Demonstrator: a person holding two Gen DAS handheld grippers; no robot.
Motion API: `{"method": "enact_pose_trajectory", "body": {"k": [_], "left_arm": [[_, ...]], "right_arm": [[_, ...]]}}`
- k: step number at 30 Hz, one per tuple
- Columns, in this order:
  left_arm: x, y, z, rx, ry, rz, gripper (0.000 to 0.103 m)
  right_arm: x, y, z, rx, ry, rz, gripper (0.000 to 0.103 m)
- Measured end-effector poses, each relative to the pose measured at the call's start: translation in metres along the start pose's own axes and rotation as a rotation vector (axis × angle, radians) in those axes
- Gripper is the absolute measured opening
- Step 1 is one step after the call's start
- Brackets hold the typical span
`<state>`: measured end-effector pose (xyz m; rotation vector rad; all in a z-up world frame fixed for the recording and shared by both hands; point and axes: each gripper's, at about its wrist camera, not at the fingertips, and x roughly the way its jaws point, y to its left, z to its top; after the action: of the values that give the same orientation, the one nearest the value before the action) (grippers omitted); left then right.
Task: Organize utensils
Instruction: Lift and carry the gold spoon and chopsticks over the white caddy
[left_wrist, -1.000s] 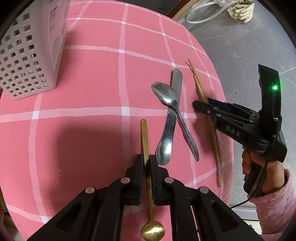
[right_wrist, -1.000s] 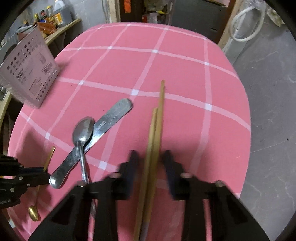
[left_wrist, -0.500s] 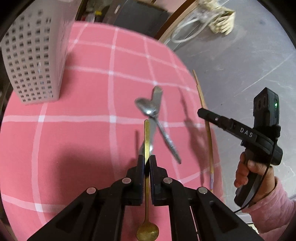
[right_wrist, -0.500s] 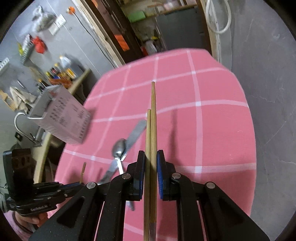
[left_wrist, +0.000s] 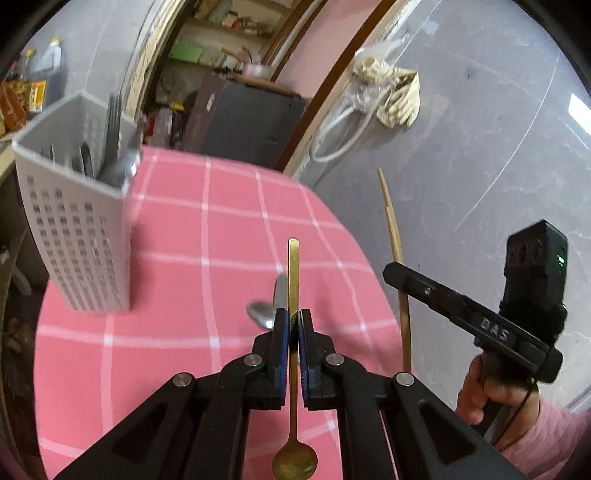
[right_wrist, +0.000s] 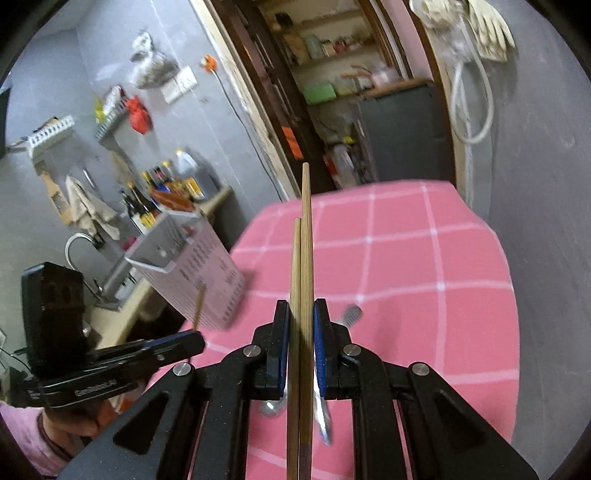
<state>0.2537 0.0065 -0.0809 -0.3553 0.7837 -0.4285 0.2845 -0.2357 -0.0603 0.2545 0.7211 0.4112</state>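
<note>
Left gripper clamped on gold spoon mid-handle, bowl end trailing back under the jaws, off the pink table, w/ white caddy to its left. Right gripper pinching two chopsticks, tips pointing fwd, right of caddy. Silver spoon + knife on cloth below.

Silver spoon & knife on table mostly hidden behind left gripper; blurred. Utensils in white holder too indistinct to tell apart.
</note>
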Motion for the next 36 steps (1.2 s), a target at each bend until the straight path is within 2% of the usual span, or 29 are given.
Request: {"method": "enact_pose_trajectory", "body": {"k": [9, 18, 28, 36], "left_arm": [[-0.022, -0.013, 0.028, 0.045, -0.140, 0.024, 0.005], [-0.054, -0.008, 0.076, 0.032, -0.292, 0.035, 0.005], [-0.098, 0.025, 0.122, 0.016, -0.472, 0.121, 0.005], [-0.100, 0.064, 0.137, -0.001, -0.537, 0.177, 0.005]], "right_arm": [[-0.012, 0.039, 0.036, -0.047, -0.172, 0.072, 0.011], [-0.018, 0.078, 0.086, -0.089, -0.316, 0.174, 0.011], [0.013, 0.127, 0.131, -0.102, -0.443, 0.331, 0.011], [0.061, 0.156, 0.139, -0.065, -0.491, 0.374, 0.011]]}}
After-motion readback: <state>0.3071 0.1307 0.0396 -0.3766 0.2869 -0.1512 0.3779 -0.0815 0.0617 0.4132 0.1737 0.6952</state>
